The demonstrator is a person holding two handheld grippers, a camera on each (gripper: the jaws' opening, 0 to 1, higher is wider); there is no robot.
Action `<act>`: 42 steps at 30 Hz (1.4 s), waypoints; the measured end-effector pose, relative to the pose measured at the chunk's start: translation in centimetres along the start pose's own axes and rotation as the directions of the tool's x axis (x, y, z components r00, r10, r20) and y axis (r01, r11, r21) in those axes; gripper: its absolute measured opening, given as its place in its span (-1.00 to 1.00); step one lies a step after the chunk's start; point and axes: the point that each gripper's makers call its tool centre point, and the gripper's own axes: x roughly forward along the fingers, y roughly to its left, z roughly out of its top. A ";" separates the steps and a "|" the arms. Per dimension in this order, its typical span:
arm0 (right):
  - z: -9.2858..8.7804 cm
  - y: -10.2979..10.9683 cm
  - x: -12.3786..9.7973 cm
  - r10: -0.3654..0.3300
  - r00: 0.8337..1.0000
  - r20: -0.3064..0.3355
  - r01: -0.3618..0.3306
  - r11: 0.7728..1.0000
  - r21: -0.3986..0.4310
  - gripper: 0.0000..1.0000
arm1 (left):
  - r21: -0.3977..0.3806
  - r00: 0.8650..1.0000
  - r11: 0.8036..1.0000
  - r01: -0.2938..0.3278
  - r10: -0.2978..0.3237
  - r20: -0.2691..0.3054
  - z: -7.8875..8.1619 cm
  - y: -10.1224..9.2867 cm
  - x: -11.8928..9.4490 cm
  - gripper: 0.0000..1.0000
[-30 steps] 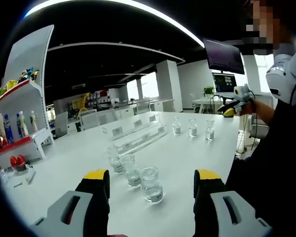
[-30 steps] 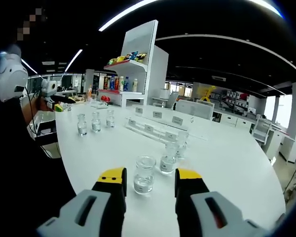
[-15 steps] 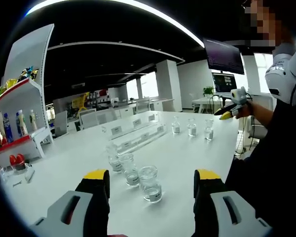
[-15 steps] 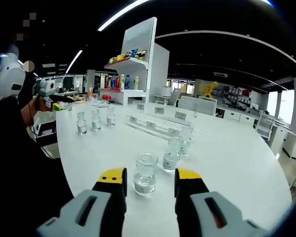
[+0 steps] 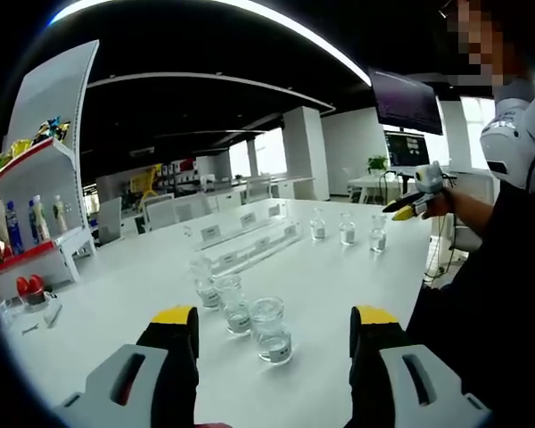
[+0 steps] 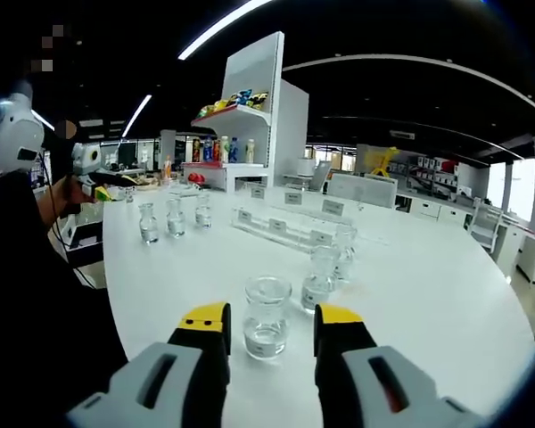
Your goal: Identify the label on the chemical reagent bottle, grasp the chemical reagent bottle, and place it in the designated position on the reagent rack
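Three clear glass reagent bottles stand in a row near me: the nearest bottle [image 5: 272,331] [image 6: 267,317], a second [image 5: 233,304] [image 6: 321,279] and a third [image 5: 205,283] [image 6: 343,253]. Behind them lies the long clear reagent rack [image 5: 250,242] [image 6: 283,228] with small white labels. Three more bottles [image 5: 348,230] [image 6: 173,218] stand farther off. My right gripper [image 6: 271,314] is open, its yellow tips flanking the nearest bottle without touching it. My left gripper [image 5: 275,314] is open wide, with the same bottle standing just ahead of its tips.
All of this rests on a large white table [image 5: 357,285] [image 6: 428,294]. A person [image 5: 499,223] [image 6: 18,223] at its edge holds another yellow-tipped gripper [image 5: 415,203] [image 6: 96,181]. A white shelf with coloured bottles [image 5: 36,205] [image 6: 236,143] stands beyond the table.
The right gripper view has crept forward, so the nearest bottle looks larger between the jaws. The left gripper view barely shifts. The other person's hand has dropped a little.
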 end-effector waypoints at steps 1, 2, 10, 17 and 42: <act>0.0 0.0 0.1 0.001 1.000 0.000 -0.001 1.000 -0.002 -0.28 | 0.000 1.000 1.000 0.000 0.000 0.000 0.0 0.0 0.0 0.37; -0.1 0.0 0.2 0.003 1.000 0.003 -0.003 1.000 -0.006 -0.28 | 0.000 1.000 1.000 0.002 -0.002 0.000 0.0 0.0 0.0 0.37; -0.5 0.0 1.2 0.018 1.000 0.010 -0.018 1.000 0.007 -0.30 | 0.000 1.000 1.000 0.006 -0.006 -0.002 -0.1 -0.1 0.1 0.37; -0.6 -0.2 1.6 0.017 1.000 0.016 -0.018 1.000 0.017 -0.32 | -0.002 1.000 1.000 0.002 -0.002 -0.006 -0.2 0.1 0.0 0.36; -0.6 0.5 3.5 0.047 0.998 0.045 -0.049 0.998 0.037 -0.35 | 0.002 1.000 1.000 0.005 -0.005 -0.014 -0.2 -0.2 0.0 0.36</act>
